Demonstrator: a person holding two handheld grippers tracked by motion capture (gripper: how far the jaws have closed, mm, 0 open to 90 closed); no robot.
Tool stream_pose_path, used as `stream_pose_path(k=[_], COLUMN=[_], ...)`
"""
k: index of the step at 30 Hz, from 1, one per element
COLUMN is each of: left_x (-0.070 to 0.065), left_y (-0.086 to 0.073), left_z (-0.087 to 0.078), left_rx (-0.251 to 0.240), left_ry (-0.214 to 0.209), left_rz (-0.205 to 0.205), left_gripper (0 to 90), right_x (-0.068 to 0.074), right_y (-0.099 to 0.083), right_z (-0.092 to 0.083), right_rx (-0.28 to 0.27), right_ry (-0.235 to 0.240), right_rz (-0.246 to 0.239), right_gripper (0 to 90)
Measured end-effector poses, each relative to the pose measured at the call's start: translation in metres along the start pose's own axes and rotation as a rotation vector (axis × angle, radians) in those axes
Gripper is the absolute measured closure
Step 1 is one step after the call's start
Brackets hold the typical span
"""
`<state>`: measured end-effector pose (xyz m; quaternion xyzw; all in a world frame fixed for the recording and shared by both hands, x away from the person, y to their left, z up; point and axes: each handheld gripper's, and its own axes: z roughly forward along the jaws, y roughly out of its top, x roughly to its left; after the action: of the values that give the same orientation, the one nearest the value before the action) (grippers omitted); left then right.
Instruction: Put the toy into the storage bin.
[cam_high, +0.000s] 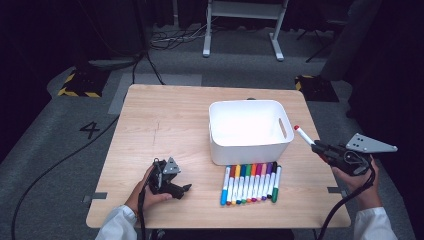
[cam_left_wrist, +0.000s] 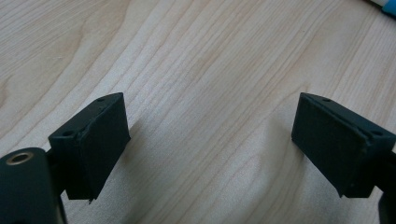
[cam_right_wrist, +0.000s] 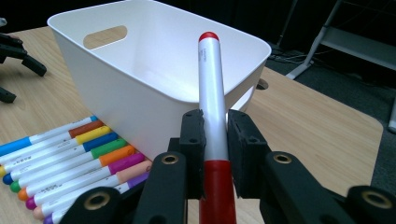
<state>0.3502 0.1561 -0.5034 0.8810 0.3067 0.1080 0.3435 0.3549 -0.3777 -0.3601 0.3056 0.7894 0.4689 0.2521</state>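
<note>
a: where do we have the red pen (cam_right_wrist: 212, 107) now?

b: we hold it in the right gripper (cam_right_wrist: 215, 154), clamped between the two black pads. the pads (cam_right_wrist: 194, 149) press on its white barrel just above the red cap, one on each side. most of the barrel sticks out past the jaws, ending in a small red tip; the red cap runs back between the gripper's arms.

a: and where is that in the high view?

b: our right gripper (cam_high: 320, 147) is above the table's (cam_high: 165, 115) right edge, just right of the bin (cam_high: 250, 131). the pen (cam_high: 303, 135) points up and left toward the bin's right wall, with its tip near the rim by the handle slot. it is off the table, touching only the pads.

a: what about the left gripper (cam_high: 186, 188)?

b: its jaws stand wide apart with nothing between them. in the left gripper view we see bare wood between the pads (cam_left_wrist: 95, 144). it sits low by the table's near left part, well apart from the bin.

a: the other pens (cam_high: 250, 183)?

b: they lie side by side in a row on the table, just in front of the bin.
</note>
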Motion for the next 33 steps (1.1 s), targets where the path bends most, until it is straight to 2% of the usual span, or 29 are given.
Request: stream_pose_path(k=[3, 7, 11, 13, 16, 19, 23, 24, 25, 26, 27, 29, 33], left_x=[0.000, 0.000, 0.000, 0.000, 0.000, 0.000, 0.000, 0.000, 0.000, 0.000, 0.000, 0.000, 0.000], left_y=[0.000, 0.000, 0.000, 0.000, 0.000, 0.000, 0.000, 0.000, 0.000, 0.000, 0.000, 0.000, 0.000], left_z=[0.000, 0.000, 0.000, 0.000, 0.000, 0.000, 0.000, 0.000, 0.000, 0.000, 0.000, 0.000, 0.000], left_rx=[0.000, -0.001, 0.000, 0.000, -0.001, -0.001, -0.001, -0.001, 0.000, -0.001, -0.001, -0.002, -0.001], left_ry=[0.000, -0.001, 0.001, 0.000, -0.001, -0.001, -0.001, -0.001, -0.002, -0.002, -0.003, -0.003, -0.003], left_rz=[0.000, 0.001, 0.000, 0.000, 0.000, 0.002, 0.002, 0.002, 0.002, 0.003, 0.003, 0.004, 0.004], left_gripper=[11.3, 11.3, 11.3, 11.3, 11.3, 11.2, 11.3, 11.2, 11.2, 11.2, 11.2, 11.2, 11.2], right_x=[-0.004, -0.005, -0.005, -0.005, -0.003, -0.002, -0.003, -0.003, -0.003, -0.003, -0.004, -0.004, 0.001], right_y=[0.006, 0.013, 0.032, 0.036, 0.052, 0.061, 0.076, 0.076, 0.082, 0.082, 0.089, 0.091, 0.098], right_z=[-0.001, -0.001, 0.008, 0.011, 0.023, 0.035, 0.059, 0.059, 0.070, 0.070, 0.084, 0.088, 0.116], right_rx=[0.004, -0.001, -0.001, -0.002, -0.002, 0.005, 0.013, 0.013, 0.022, 0.022, 0.039, 0.046, 0.106], right_ry=[-0.013, 0.003, 0.036, 0.035, 0.075, 0.096, 0.171, 0.171, 0.193, 0.193, 0.237, 0.251, 0.312], right_rz=[-0.012, -0.024, -0.069, -0.086, -0.122, -0.149, -0.162, -0.162, -0.171, -0.171, -0.181, -0.184, -0.217], right_gripper=[77.4, 77.4, 77.4, 77.4, 77.4, 77.4, 77.4, 77.4, 77.4, 77.4, 77.4, 77.4, 77.4])
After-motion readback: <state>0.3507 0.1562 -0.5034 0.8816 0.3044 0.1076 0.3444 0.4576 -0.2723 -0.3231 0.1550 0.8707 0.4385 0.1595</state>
